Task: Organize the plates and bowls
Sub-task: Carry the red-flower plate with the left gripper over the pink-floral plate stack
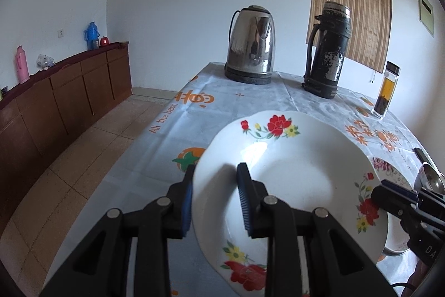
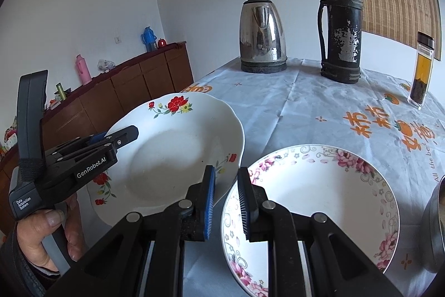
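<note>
**Red-flower plate held by one edge, pink plate waiting below**

I am gripping the red-flower plate (image 1: 292, 180) by its rim with the left gripper (image 1: 215, 202), fingers clamped across the edge, and the plate is hanging tilted above the worktop (image 2: 306, 102). My worry is that thin one-sided hold: glazed ceramic could be slipping or pivoting between the pads and chipping on the pink-flower plate (image 2: 314, 202), which is lying flat just beside it. My right gripper (image 2: 225, 202) is hovering narrowly parted and empty, its fingers straddling the near rim of that pink plate, so I am risking a knock there too. A metal bowl (image 2: 434, 227) is crowding the right edge. The kettle (image 2: 262, 35), black thermos (image 2: 340, 29) and tea bottle (image 2: 421, 71) are standing well apart at the back.
</note>
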Action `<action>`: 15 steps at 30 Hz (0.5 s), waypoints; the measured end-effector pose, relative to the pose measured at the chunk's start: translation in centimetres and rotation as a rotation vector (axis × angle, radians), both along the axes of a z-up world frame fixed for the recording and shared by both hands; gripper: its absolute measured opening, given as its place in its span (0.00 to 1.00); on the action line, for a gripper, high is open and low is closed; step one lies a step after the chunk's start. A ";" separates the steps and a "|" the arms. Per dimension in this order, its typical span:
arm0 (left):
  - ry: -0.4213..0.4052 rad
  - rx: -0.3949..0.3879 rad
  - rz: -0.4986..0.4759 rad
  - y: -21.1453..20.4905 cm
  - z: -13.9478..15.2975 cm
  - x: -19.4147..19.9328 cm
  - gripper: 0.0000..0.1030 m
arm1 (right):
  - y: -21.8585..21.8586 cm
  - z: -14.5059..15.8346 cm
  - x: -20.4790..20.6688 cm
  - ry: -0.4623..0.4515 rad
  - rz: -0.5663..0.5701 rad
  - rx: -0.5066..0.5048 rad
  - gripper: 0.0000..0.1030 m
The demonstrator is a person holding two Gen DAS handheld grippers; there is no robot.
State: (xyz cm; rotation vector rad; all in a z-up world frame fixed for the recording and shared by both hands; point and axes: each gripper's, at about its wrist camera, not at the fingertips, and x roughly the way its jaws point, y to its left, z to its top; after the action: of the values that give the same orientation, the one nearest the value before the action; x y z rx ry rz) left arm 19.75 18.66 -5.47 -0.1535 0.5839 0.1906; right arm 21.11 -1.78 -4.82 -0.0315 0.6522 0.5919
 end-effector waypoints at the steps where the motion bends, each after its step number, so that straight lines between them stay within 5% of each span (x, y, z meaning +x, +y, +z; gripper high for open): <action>1: 0.000 -0.002 0.002 -0.1 0.0 0.0 0.26 | -0.1 0.0 -0.1 -0.002 0.002 0.003 0.17; 15: 0.004 0.009 -0.019 -1.9 0.2 0.2 0.26 | -1.9 0.0 -0.7 -0.018 -0.015 0.029 0.17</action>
State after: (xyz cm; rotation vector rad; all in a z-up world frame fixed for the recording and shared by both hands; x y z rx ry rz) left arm 19.94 16.75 -5.22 -0.1387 0.5884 0.1754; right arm 20.45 -3.65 -4.81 -0.0050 0.6258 0.5856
